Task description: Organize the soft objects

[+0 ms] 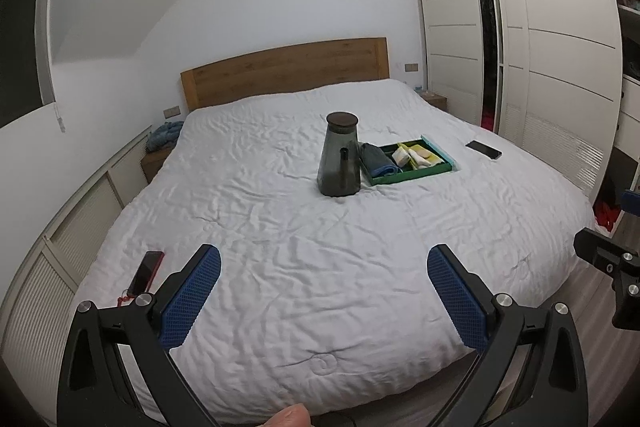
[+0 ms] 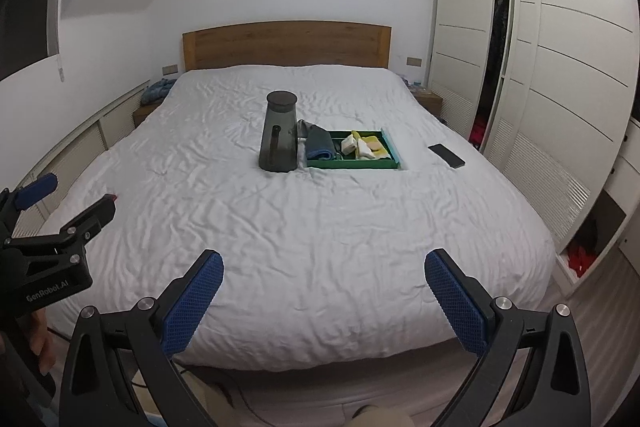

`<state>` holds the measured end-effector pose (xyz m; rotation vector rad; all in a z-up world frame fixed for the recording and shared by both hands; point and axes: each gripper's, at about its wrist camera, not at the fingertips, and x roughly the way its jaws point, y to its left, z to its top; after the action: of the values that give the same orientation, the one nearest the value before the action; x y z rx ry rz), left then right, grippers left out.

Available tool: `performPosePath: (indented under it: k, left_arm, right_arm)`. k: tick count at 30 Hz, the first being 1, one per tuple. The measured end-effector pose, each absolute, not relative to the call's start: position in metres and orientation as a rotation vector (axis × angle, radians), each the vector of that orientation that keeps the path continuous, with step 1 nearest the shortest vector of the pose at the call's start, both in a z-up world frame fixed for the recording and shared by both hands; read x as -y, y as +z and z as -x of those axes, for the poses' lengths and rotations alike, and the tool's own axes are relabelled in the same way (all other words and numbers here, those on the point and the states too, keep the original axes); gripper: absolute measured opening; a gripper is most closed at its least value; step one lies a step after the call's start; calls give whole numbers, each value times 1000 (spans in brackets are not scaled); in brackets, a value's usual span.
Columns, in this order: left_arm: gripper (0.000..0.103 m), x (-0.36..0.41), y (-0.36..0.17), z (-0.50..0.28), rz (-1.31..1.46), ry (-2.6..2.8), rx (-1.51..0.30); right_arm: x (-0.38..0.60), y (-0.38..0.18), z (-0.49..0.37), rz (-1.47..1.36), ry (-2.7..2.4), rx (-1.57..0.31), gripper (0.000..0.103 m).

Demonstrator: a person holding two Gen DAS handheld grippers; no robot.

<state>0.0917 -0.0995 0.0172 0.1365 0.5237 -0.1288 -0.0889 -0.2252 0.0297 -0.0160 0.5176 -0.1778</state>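
A green tray sits mid-bed on the white quilt. It holds a folded grey-blue cloth and pale yellow and white sponges. A dark grey pitcher stands upright just left of the tray. My left gripper is open and empty over the foot of the bed, far from the tray. My right gripper is open and empty, also at the foot. The left gripper also shows at the left edge of the right wrist view.
A black phone lies on the bed right of the tray. A red-cased phone lies near the bed's left front edge. A white wardrobe stands on the right, low cabinets on the left, a wooden headboard behind.
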Motion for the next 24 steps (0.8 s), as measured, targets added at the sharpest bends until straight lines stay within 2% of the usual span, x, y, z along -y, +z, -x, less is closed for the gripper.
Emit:
performPosePath:
  k: [10, 24]
  left_arm:
    - [102, 100, 8, -109, -108, -156, -591]
    - [102, 103, 2, -116, -115, -169, -625]
  right_arm:
    - [235, 9, 73, -18, -187, -563, 103]
    - [237, 7, 62, -21, -186, -590, 103]
